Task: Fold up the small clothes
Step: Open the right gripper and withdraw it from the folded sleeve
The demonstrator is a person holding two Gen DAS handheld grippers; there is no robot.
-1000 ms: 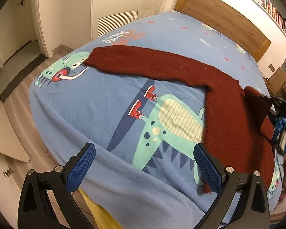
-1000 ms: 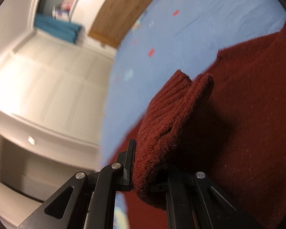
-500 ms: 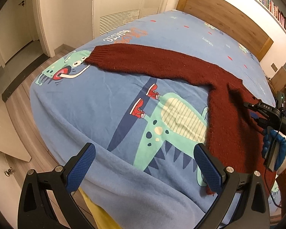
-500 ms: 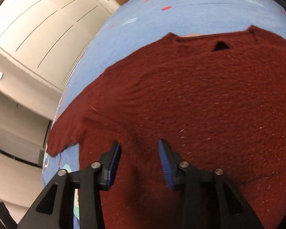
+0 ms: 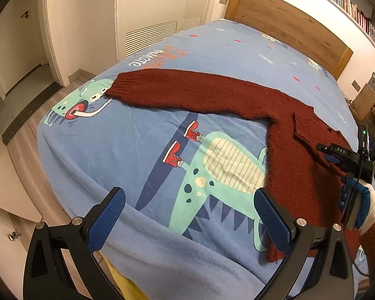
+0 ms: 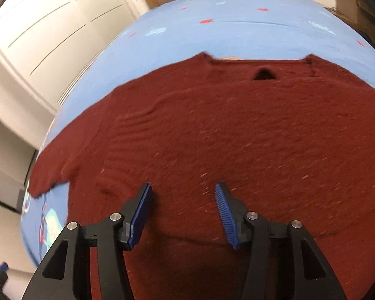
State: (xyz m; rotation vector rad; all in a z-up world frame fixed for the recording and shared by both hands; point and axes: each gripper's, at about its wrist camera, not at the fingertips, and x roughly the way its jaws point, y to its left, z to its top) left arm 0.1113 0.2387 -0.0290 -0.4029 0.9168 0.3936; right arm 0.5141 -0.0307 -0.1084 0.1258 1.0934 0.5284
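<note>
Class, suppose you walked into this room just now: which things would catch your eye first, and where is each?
The dark red knitted sweater lies across the bed's blue dinosaur-print cover, one long sleeve stretched towards the wardrobe side. The right gripper hangs over the sweater's body, its jaws opening with nothing pinched between them. The left gripper stands wide open above the bed's near edge.

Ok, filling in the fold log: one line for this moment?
sweater: flat on bed, one sleeve folded in | right gripper: opening, empty | left gripper: open, empty
</note>
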